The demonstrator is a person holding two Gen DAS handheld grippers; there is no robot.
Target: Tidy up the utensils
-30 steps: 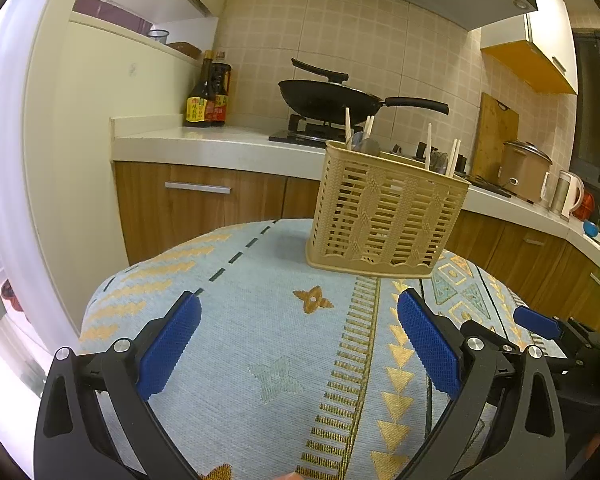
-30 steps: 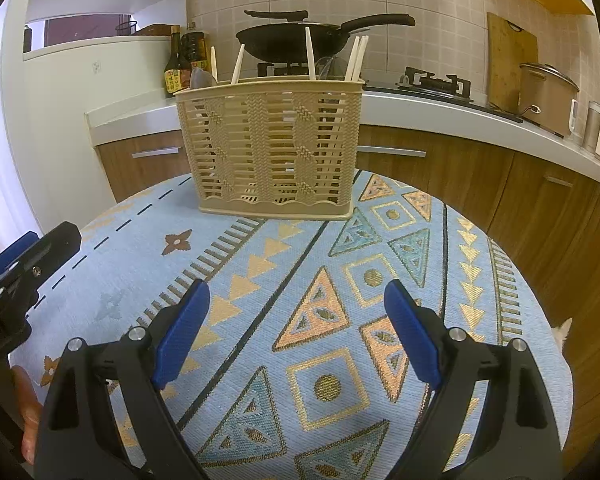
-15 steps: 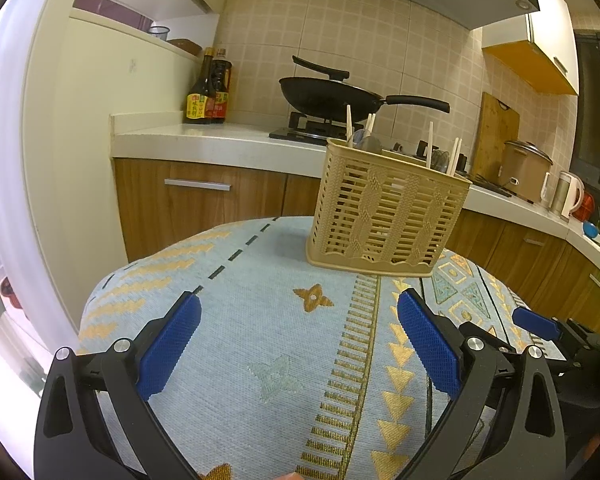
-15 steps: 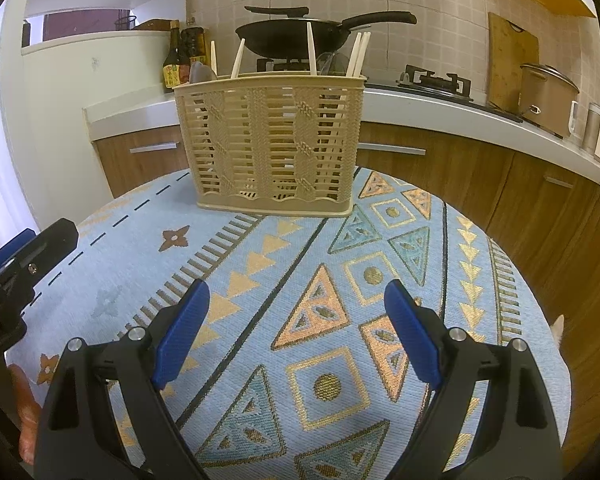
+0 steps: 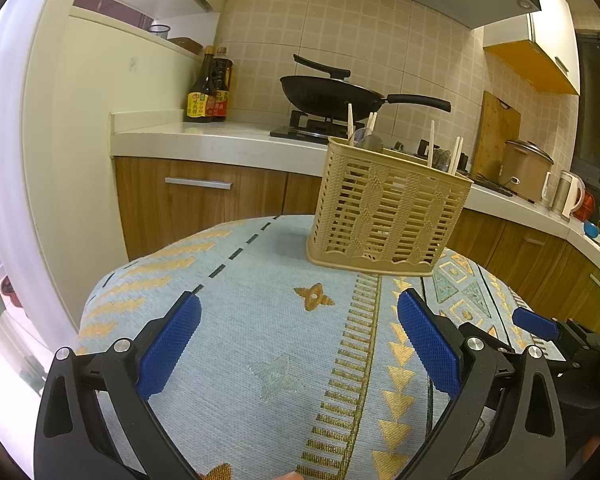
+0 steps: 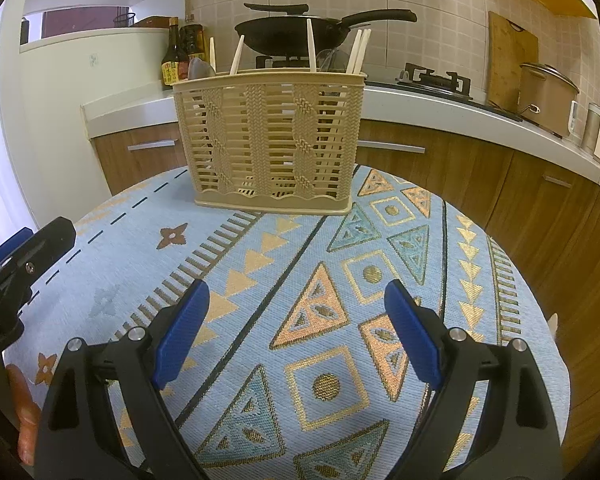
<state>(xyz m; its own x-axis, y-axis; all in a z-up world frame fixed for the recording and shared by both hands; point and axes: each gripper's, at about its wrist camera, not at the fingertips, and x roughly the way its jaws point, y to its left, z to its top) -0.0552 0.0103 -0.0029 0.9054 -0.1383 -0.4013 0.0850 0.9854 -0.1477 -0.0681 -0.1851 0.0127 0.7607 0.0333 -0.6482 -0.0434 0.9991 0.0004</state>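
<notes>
A beige slatted utensil basket (image 5: 384, 210) stands upright at the far side of the round table; it also shows in the right wrist view (image 6: 270, 144). Several pale chopsticks (image 6: 311, 46) and spoon bowls (image 6: 198, 69) stick up out of it. My left gripper (image 5: 298, 338) is open and empty, low over the near part of the cloth. My right gripper (image 6: 296, 328) is open and empty, also near the front of the table. Each gripper is well short of the basket. No loose utensil shows on the cloth.
The table wears a light blue cloth with gold patterns (image 6: 324, 280). Behind it runs a kitchen counter (image 5: 220, 142) with sauce bottles (image 5: 210, 88), a black wok (image 5: 328, 94) on the stove and a rice cooker (image 6: 548, 96). The left gripper shows at the left edge of the right wrist view (image 6: 16, 264).
Both views have shifted slightly; the basket sits a touch higher in the right wrist view. Both grippers stay open and empty.
</notes>
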